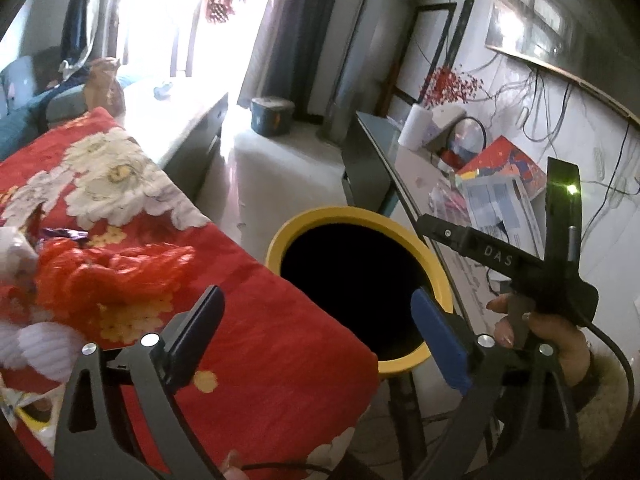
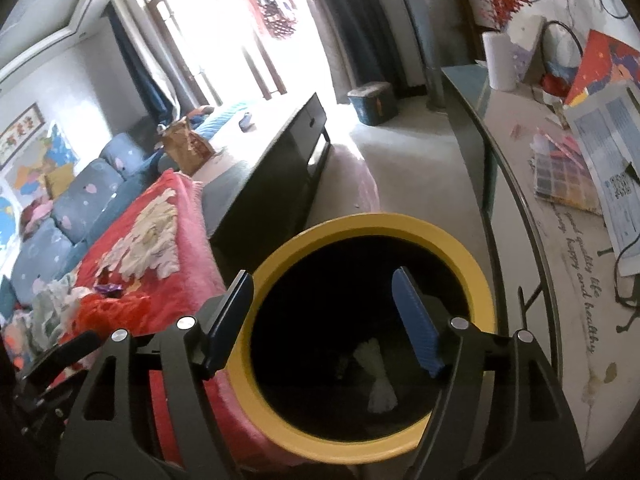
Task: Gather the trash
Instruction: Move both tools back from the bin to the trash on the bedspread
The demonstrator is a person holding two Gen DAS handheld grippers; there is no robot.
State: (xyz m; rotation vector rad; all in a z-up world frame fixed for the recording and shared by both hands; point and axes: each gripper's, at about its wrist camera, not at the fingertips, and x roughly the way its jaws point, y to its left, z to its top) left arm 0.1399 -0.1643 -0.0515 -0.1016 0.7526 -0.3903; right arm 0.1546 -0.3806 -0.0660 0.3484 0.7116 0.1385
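Jaws on both grippers stand wide and hold nothing. The right gripper [image 2: 324,320] hangs right over the mouth of the yellow-rimmed bin [image 2: 478,280], its blue pads framing the dark inside. Down in the bin lies a pale crumpled piece [image 2: 378,376], probably tissue or a wrapper, though it is too dim there to be sure. That looks like a drop just made, so this step reads as the release over the bin.

The left gripper [image 1: 320,336] is held beside the bin [image 1: 280,240], above the edge of the red flowered blanket [image 1: 260,340] on the bed. More trash waits on that blanket: a crumpled red plastic bag [image 1: 120,276], a small purple wrapper [image 1: 66,234] just behind it, and some white scraps [image 1: 18,256] at the far left, all well apart from the bin.

The next move, as I judge it, is to swing an empty gripper back across the blanket, come down with jaws straddling the red bag, and close on a raised fold. Soft plastic may slip or drag the blanket along, so a firm pinch on the bag alone matters.
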